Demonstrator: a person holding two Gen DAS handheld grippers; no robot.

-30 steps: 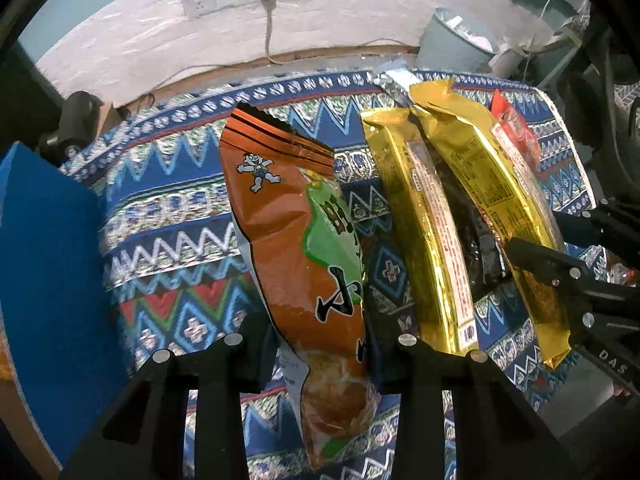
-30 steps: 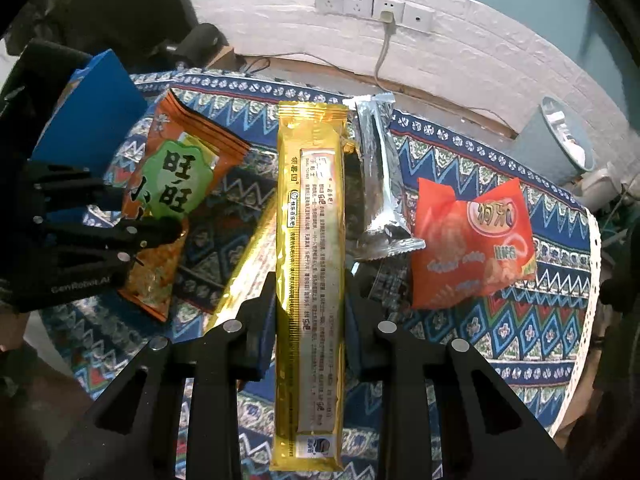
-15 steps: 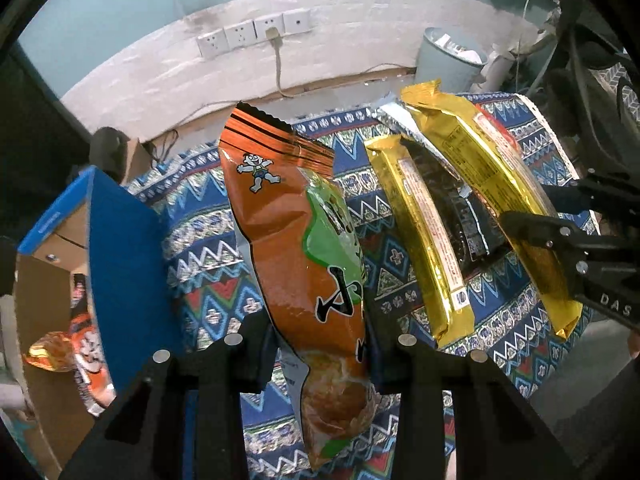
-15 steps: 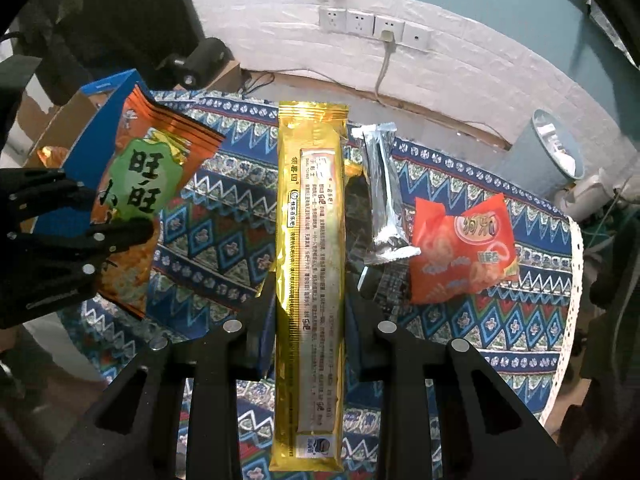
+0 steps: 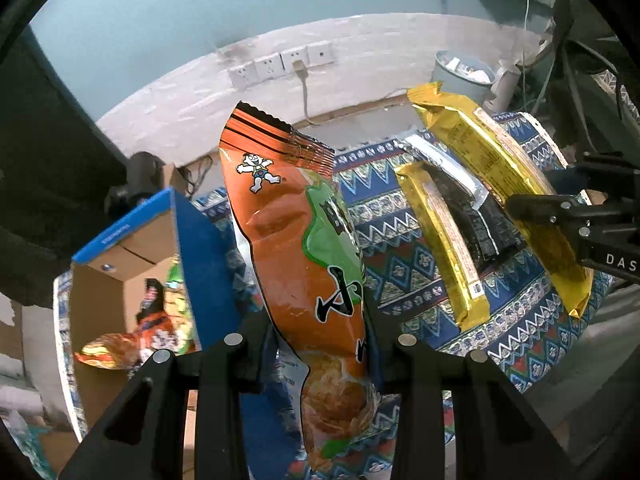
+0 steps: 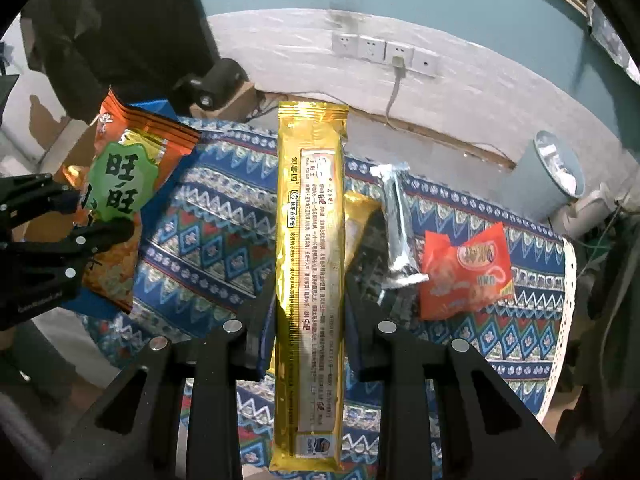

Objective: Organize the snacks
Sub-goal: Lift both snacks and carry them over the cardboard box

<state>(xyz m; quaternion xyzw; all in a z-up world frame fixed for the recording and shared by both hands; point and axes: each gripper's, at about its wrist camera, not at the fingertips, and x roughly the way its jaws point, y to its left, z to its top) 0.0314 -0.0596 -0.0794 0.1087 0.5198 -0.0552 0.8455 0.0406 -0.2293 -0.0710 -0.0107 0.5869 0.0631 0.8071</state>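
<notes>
My left gripper (image 5: pixel 320 320) is shut on an orange snack bag with a green label (image 5: pixel 296 240) and holds it above the patterned tablecloth (image 5: pixel 400 288). The right wrist view shows the same bag (image 6: pixel 120 200) at the left, in the left gripper (image 6: pixel 92 224). My right gripper (image 6: pixel 310 300) is shut on a long gold packet (image 6: pixel 312 220), also lifted off the table. On the cloth lie a second gold packet (image 5: pixel 440 240), a silver and black packet (image 6: pixel 396 220) and a red bag (image 6: pixel 464 272).
An open cardboard box with a blue flap (image 5: pixel 120 272) stands at the table's left end with several snack bags (image 5: pixel 160 320) inside. A grey bin (image 6: pixel 548 176) stands on the floor at the far right. Wall sockets (image 6: pixel 384 50) with a cable are behind the table.
Both grippers have risen with their packets, so the table looks smaller and farther. The left view has swung to show the inside of the open box.
</notes>
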